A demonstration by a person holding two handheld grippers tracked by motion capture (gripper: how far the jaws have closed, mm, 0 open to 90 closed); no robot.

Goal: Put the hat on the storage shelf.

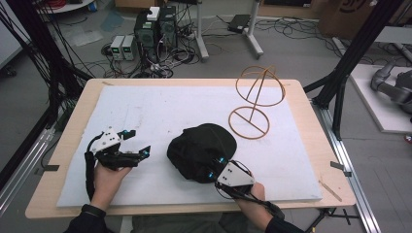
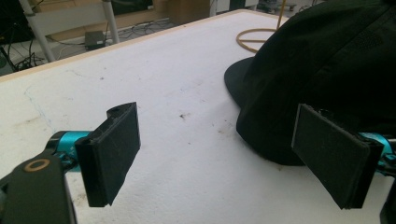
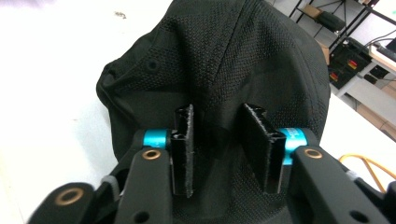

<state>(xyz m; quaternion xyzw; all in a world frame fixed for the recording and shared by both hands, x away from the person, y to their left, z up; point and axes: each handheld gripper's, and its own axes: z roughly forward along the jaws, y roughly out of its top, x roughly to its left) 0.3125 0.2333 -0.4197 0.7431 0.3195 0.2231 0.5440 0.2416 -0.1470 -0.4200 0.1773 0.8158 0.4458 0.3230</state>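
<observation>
**Black cap pinched at its near edge**

Black cap [image 1: 201, 151] lying on the white mat [image 1: 145, 111] near the middle of the worktop [image 1: 311, 145], brim pointing away toward the far side. Right claw [image 3: 224, 149] pressed into the cap's near side – jaws partly drawn together with a fold of mesh fabric bunched between the pads, so grasping the cap. Left claw [image 2: 224, 154] resting low over the mat just left of the cap, jaws spread wide and nothing between them – released; one pad close beside the cap's edge, whether touching it hard to tell. Wire hat stand [image 1: 255, 99] upright beyond the cap, toward the far right corner, apart from it.
</observation>
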